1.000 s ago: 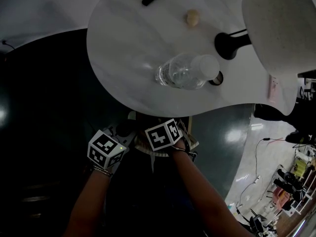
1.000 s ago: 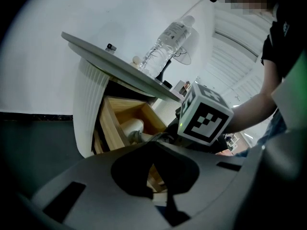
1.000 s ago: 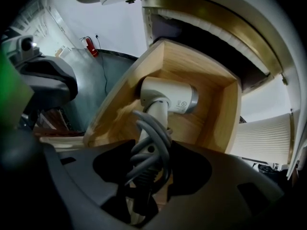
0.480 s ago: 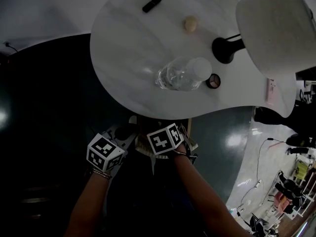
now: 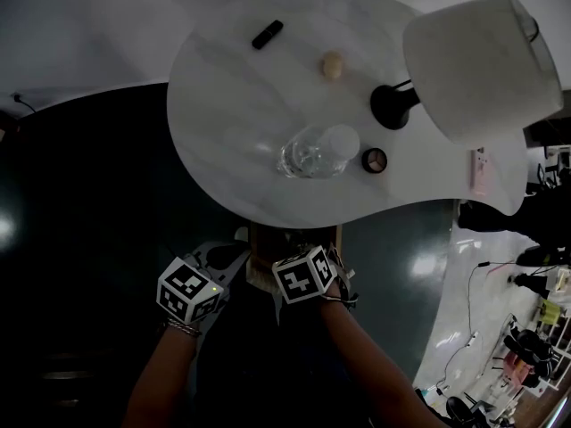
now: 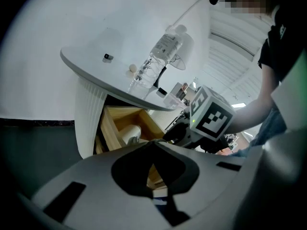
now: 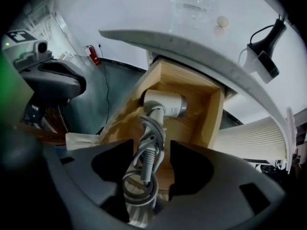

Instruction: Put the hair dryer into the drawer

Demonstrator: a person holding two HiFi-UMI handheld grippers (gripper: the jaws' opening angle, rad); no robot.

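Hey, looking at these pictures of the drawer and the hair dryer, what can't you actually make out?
Head view: the hair dryer does not show; the table, the left gripper and the right gripper cover most of the drawer.
Right gripper view: the cord runs off the bottom edge, between that gripper's jaws, which have just been opening.
Head view: the small black thing on the table is too small to name.

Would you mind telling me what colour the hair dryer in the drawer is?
The hair dryer is white with a silver band, clearest in the right gripper view.
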